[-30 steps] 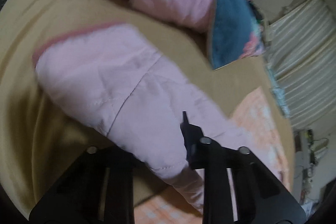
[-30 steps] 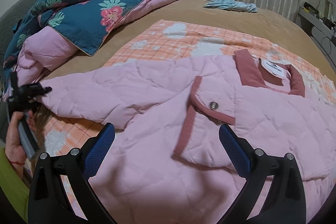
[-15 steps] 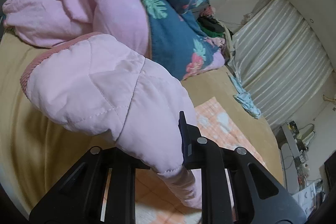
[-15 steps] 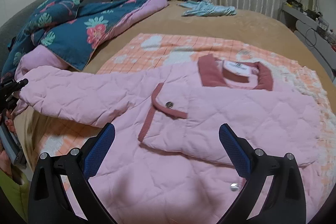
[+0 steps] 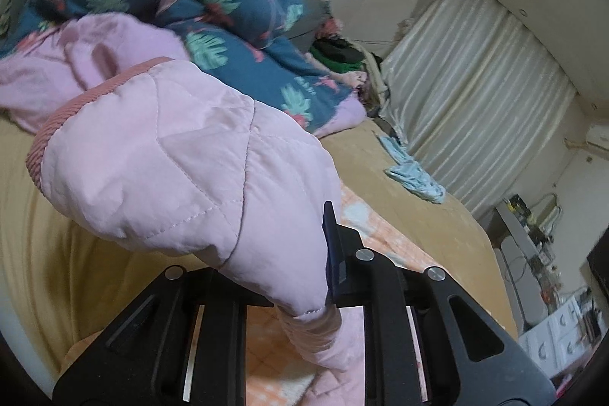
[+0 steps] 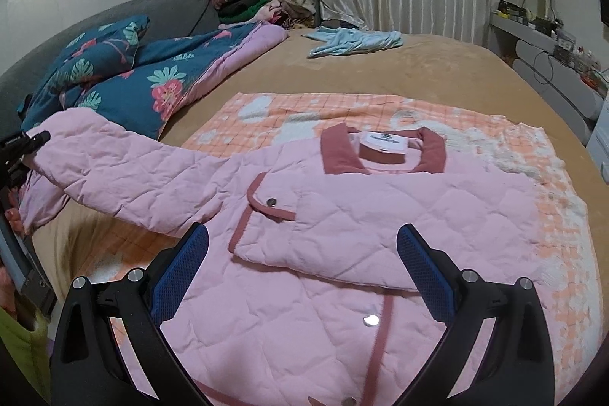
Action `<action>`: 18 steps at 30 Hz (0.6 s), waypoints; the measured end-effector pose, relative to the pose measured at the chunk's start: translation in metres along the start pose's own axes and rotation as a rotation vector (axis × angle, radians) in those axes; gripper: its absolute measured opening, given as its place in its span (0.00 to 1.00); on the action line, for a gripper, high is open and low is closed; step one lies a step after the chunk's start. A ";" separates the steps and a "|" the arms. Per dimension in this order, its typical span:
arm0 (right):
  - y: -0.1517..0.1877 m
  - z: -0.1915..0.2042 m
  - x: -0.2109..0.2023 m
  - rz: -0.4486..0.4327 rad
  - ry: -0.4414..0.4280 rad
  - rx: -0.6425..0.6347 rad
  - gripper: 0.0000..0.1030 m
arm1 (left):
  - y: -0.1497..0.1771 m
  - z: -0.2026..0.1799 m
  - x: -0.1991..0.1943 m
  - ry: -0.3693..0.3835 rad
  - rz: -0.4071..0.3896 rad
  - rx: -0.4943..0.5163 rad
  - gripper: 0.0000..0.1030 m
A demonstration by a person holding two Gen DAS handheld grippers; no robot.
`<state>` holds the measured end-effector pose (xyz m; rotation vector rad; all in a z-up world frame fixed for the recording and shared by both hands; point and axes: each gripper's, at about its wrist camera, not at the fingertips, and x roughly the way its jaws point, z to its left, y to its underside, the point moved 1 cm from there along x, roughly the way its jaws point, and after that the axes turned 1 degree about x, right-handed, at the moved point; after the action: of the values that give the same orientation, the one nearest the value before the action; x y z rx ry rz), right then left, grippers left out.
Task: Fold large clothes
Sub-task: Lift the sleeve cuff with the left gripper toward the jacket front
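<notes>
A pink quilted jacket (image 6: pixel 342 215) with dark pink trim lies front up on an orange checked blanket (image 6: pixel 304 109) on the bed. One sleeve is folded across its chest. My left gripper (image 5: pixel 304 253) is shut on the other sleeve (image 5: pixel 182 170) and holds its cuff end lifted off the bed; in the right wrist view that sleeve (image 6: pixel 125 174) stretches out to the left, where the left gripper (image 6: pixel 23 147) grips it. My right gripper (image 6: pixel 300 265) is open and empty, hovering above the jacket's lower front.
A blue floral quilt (image 6: pixel 125 75) with pink lining is bunched at the bed's left. A light blue garment (image 6: pixel 354 40) lies at the far side. A clothes pile (image 6: pixel 266 2) sits by the curtain. A grey shelf (image 6: pixel 552 63) stands on the right.
My left gripper has raised the sleeve end higher off the bed and tilted upward. My right gripper has pulled back, so more of the jacket shows; its jaws stay open.
</notes>
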<state>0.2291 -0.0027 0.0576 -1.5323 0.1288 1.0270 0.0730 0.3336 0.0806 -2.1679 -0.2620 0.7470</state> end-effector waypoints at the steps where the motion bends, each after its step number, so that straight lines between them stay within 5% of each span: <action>1: 0.002 -0.004 -0.004 -0.003 0.003 0.004 0.96 | 0.000 -0.009 -0.003 0.006 -0.004 0.017 0.09; 18: 0.006 -0.047 -0.057 -0.078 0.051 0.029 0.96 | 0.013 -0.110 -0.025 0.099 -0.009 0.198 0.09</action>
<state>0.2154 -0.0703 0.0845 -1.5257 0.1187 0.9212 0.1174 0.2455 0.1361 -2.0078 -0.1403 0.6314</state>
